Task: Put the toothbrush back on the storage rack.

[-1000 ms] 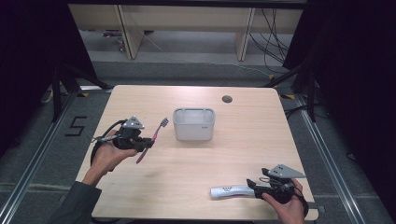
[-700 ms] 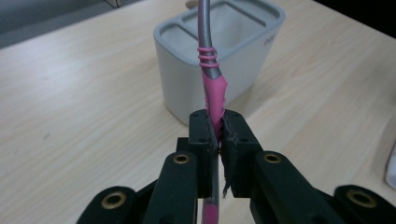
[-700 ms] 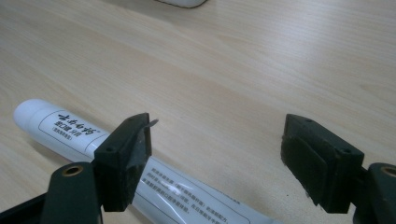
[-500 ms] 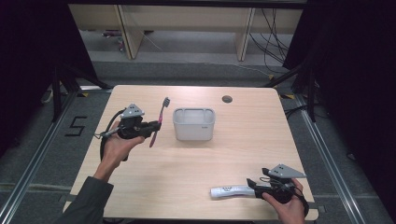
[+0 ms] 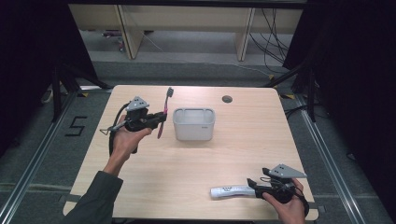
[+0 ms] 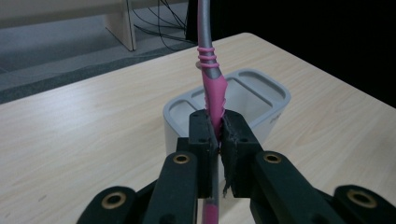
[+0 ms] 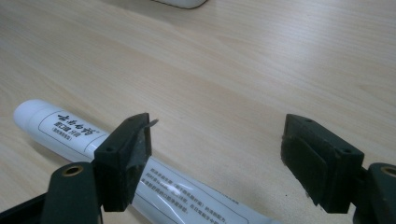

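A: Left gripper (image 5: 156, 119) is clamped on the pink toothbrush (image 5: 164, 111), pads pinching the handle low, head up and tilted. It sits just left of the grey holder (image 5: 194, 124), above the table (image 5: 243, 144).

B: Risk?

A: Long lever above the grip. If the bottom end catches the holder rim or the divider between its 2 slots, the brush could pivot in the pads or tip the holder.

B: Right side?

A: Right gripper (image 7: 215, 154) has its jaws wide, nothing pinched. The white toothpaste tube (image 7: 84, 140) lies flat on the table, running under its left jaw.

B: Risk there?

A: If it closes as placed, I'd expect it to miss the tube or shove it sideways.
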Available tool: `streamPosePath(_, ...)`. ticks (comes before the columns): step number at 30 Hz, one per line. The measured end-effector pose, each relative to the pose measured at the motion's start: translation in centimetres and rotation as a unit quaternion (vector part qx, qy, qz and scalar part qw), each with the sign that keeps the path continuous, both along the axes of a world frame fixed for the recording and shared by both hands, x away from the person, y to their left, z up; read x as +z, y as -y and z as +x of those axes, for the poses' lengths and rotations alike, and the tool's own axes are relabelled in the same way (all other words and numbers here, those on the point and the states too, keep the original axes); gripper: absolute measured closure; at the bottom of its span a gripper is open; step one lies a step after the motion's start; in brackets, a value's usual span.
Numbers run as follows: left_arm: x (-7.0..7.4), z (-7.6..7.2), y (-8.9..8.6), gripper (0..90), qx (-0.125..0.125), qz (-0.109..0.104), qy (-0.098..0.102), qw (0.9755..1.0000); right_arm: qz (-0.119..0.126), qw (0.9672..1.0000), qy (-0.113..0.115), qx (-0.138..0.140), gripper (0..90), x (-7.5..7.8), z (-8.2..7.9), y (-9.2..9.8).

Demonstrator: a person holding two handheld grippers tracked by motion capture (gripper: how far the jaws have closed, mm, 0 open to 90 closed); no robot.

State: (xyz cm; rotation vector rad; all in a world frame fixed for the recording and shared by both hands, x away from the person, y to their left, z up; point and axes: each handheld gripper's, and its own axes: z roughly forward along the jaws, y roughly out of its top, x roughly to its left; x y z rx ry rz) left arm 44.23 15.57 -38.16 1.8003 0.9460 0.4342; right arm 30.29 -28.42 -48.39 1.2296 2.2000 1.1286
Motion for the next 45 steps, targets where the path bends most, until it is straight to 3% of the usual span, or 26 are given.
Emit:
streamPosePath(2,0.1,0.2,0.3,82.5,0.002,0.001,0.005,1.0000,0.011,0.9998,-0.016,-0.006,25.6,0.0,-0.2,-0.2)
streamPosePath(6,0.3,0.7,0.7,82.5,0.006,-0.017,0.011,0.9998,0.008,0.9999,-0.006,-0.005,25.6,0.0,-0.1,0.0)
streamPosePath(21,0.4,2.6,2.8,82.5,0.028,-0.044,0.025,0.9983,0.010,0.9999,-0.013,-0.004,25.6,0.0,-0.1,-0.1)
streamPosePath(30,1.1,3.3,4.2,82.5,0.035,-0.040,0.040,0.9978,0.012,0.9998,-0.016,-0.004,25.7,-0.1,-0.1,0.0)
streamPosePath(34,0.9,3.8,4.6,82.5,0.039,-0.035,0.042,0.9978,-0.002,1.0000,0.003,0.003,25.6,-0.1,0.1,0.2)
streamPosePath(37,0.8,4.2,4.9,82.5,0.041,-0.037,0.042,0.9976,0.011,0.9999,-0.012,-0.001,25.6,-0.1,-0.1,0.0)
streamPosePath(39,0.7,4.4,5.1,82.5,0.043,-0.037,0.043,0.9975,-0.002,1.0000,0.003,0.004,25.6,-0.1,0.1,0.2)
streamPosePath(45,0.0,5.4,5.1,82.5,0.052,-0.039,0.044,0.9970,0.000,1.0000,0.001,0.006,25.6,-0.1,0.1,0.2)
